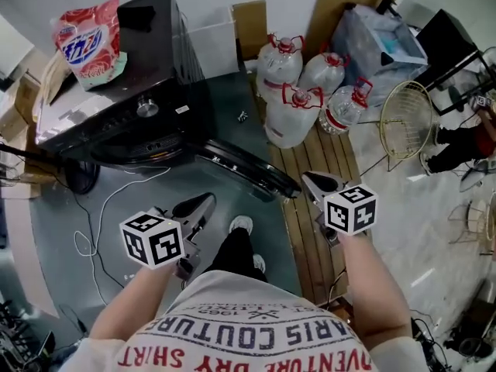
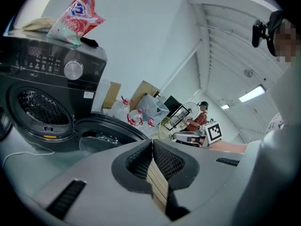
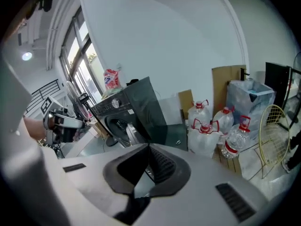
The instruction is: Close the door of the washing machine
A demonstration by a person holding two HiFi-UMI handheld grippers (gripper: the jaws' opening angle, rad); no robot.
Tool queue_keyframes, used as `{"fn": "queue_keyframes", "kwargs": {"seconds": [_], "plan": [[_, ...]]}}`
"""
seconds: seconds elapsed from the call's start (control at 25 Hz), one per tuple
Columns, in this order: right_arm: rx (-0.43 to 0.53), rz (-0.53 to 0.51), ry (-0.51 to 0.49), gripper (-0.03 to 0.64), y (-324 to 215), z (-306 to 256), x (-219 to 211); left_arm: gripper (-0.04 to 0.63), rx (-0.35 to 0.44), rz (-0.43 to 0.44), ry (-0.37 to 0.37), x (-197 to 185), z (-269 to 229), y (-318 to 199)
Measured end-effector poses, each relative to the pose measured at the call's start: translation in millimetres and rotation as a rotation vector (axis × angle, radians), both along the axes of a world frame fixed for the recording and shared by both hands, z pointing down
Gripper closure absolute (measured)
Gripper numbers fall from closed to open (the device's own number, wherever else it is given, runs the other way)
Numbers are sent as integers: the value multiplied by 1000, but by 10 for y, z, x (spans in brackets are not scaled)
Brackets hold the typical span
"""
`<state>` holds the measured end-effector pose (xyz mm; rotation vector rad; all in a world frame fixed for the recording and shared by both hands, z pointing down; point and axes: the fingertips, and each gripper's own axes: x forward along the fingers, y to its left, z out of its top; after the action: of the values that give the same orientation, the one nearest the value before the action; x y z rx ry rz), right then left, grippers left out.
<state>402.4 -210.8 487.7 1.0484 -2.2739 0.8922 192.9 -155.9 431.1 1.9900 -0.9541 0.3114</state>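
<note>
A black front-loading washing machine [image 1: 132, 115] stands at the upper left, its drum opening [image 2: 40, 108] uncovered. Its round door [image 1: 248, 169] is swung wide open toward the right, and it also shows as the door [image 2: 110, 133] below the drum. My left gripper [image 1: 208, 200] hangs shut and empty in front of the door, apart from it. My right gripper [image 1: 308, 178] is shut and empty, with its tip right beside the door's free edge; whether they touch I cannot tell. The left gripper [image 2: 153, 142] and the right gripper [image 3: 149, 147] each show jaws closed together.
A pink detergent bag [image 1: 87, 43] lies on top of the machine. Several large water bottles [image 1: 298, 91] stand to the machine's right on wooden planks. A wire basket [image 1: 407, 122] sits further right. A white cable [image 1: 93, 231] trails on the floor. My shoe [image 1: 242, 225] is below the door.
</note>
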Motion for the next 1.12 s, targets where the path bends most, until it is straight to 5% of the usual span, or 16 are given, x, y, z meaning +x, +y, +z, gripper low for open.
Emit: {"fn": "queue_keyframes", "kwargs": {"seconds": [0.28,0.6,1.12], "plan": [[-104,18,64,594,-188,707,6,563,-53,-4,-69,-169,294,-143],[-81,-64,239,594,-241,1273,-10,563,-106,10,-139,-256,596,-6],[-72,-69,233,595,-269,1348,-55,563,-163,-36,-148,-404,819,223]]}}
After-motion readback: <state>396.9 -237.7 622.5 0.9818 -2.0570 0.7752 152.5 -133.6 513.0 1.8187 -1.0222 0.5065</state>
